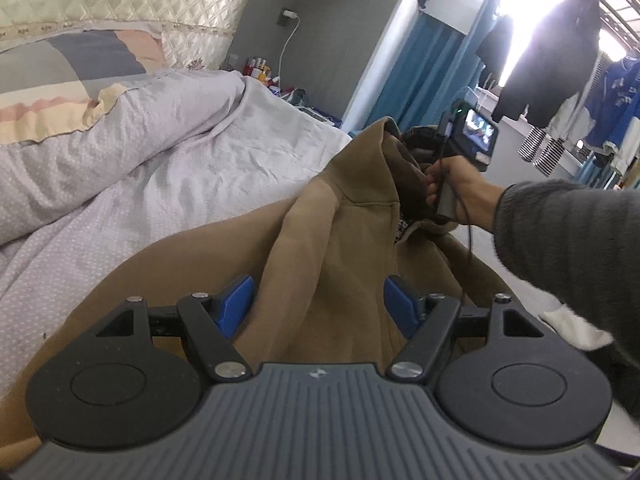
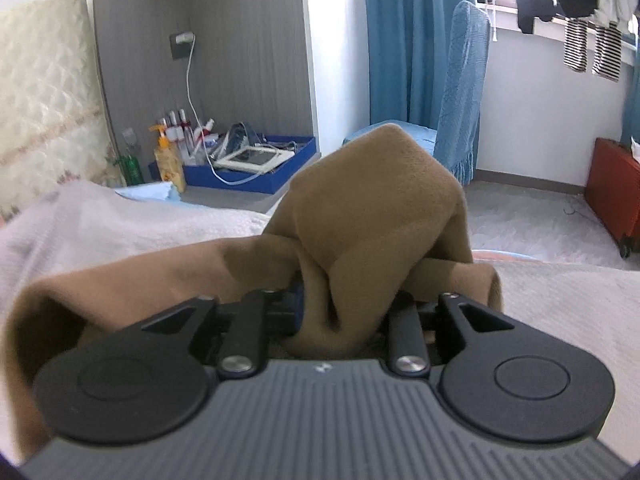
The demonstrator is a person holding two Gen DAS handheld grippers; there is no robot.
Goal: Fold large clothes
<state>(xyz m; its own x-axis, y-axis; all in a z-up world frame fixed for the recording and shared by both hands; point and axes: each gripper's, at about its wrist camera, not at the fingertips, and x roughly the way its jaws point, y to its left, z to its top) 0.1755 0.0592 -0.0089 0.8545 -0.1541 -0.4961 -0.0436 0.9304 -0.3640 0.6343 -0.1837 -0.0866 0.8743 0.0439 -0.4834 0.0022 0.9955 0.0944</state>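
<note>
A brown hooded garment [image 1: 328, 240] lies bunched on a bed [image 1: 168, 168] covered in pale bedding, its long axis running from the left tongs [image 1: 320, 304] toward the right tongs [image 2: 340, 312]. The left tongs stand wide apart with a ridge of the cloth rising between the blue pads, which do not seem to press it. Further right, the right tongs sit half parted with a thick fold bunched between them; whether they grip it I cannot tell, though they look nearer the hood end.
</note>
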